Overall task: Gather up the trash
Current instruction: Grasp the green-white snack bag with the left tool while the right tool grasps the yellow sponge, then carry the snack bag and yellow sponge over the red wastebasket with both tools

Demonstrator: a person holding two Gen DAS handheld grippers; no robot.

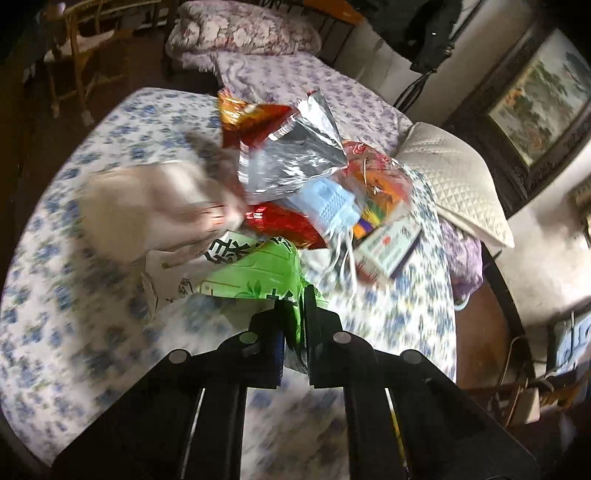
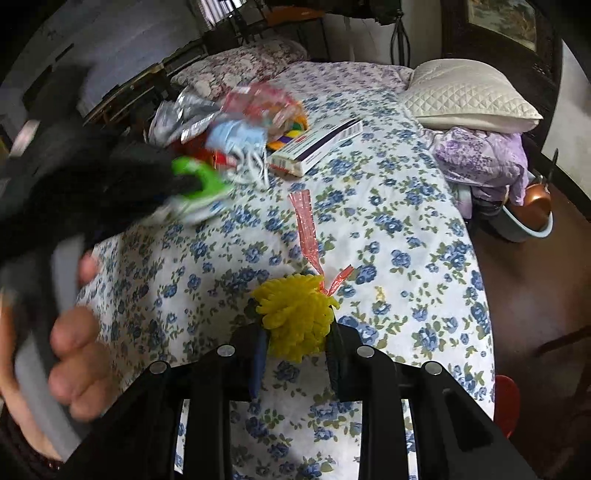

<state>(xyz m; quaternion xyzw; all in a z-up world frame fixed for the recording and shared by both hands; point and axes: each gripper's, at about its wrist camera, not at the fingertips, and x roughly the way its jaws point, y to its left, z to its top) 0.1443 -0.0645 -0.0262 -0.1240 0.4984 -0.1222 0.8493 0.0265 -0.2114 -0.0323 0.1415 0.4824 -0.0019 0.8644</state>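
A bed [image 2: 406,206] with a white sheet printed in blue flowers filled both views. At its far end lay a quilted cream pillow [image 2: 469,96] and a rolled floral quilt [image 1: 243,33]. Only the left wrist view took in a framed landscape painting [image 1: 535,99] on the wall and a wooden chair [image 1: 81,55] beyond the bed; only the right wrist view showed a copper-coloured pot [image 2: 535,201] in a pale basin on the floor.

A heap of trash [image 1: 306,177] sat on the sheet: a silver foil bag [image 1: 295,155], red wrappers, a pale blue face mask [image 1: 328,205] and, just beside them, a flat white carton [image 2: 317,146]. The left view alone showed a beige blurred bag [image 1: 155,206] left of the heap; what it was could not be told.

The left gripper [image 1: 293,317] was clenched on the edge of a green wrapper [image 1: 258,273] at the near side of the heap, its jaws pressed on the thin plastic. From the right view that gripper appeared as a dark blur at the left with the green wrapper at its tip, and the person's left hand [image 2: 77,354] was wrapped around its grey handle.

The right gripper [image 2: 295,343] grasped a yellow nubbly lump [image 2: 295,317] tied with a red cellophane ribbon [image 2: 306,225], held above the sheet, well apart from the heap. The left view did not show it.
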